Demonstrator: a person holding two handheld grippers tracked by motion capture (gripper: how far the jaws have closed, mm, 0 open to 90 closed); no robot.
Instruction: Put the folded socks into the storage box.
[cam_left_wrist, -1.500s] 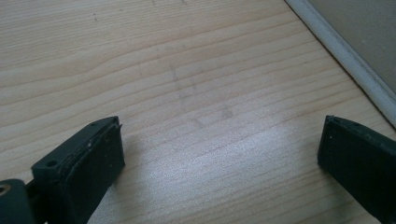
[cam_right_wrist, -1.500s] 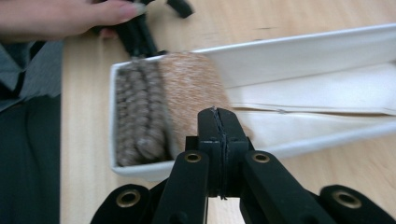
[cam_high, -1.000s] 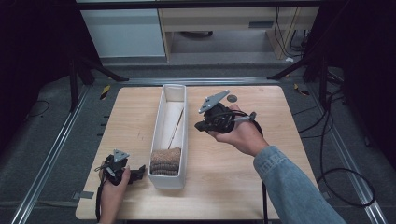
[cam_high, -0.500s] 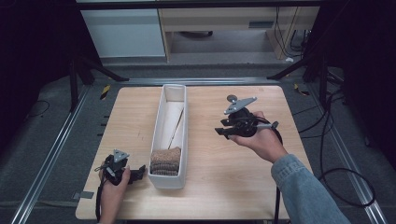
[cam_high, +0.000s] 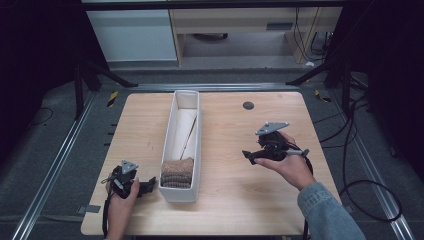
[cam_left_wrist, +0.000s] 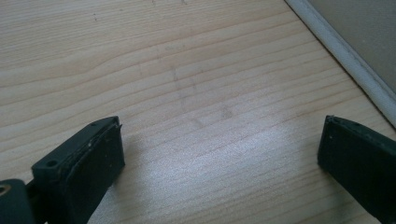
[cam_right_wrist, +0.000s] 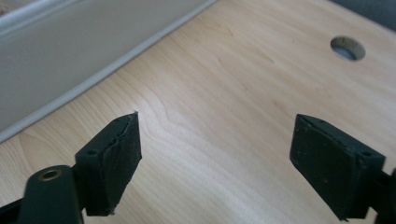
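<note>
Left gripper (cam_high: 148, 186): we hold it at the near left of the wooden table (cam_high: 230, 200), just beside the near end of the white bin (cam_high: 196, 150); in the left gripper view (cam_left_wrist: 219, 154) its jaws stand spread wide over bare wood, pinching nothing.
Right gripper (cam_high: 249, 156): we hold it over the right half of the table, well apart from the bin; in the right gripper view (cam_right_wrist: 215, 158) its jaws are spread wide with nothing between them.
White bin: long and narrow, running near to far at the table's centre.
Folded knit cloth (cam_high: 177, 173): brown, lying inside the bin at its near end.
Pale sheet (cam_high: 181, 134): inside the bin, farther back.
Table hole (cam_high: 248, 105): dark and round, far right of the bin.
</note>
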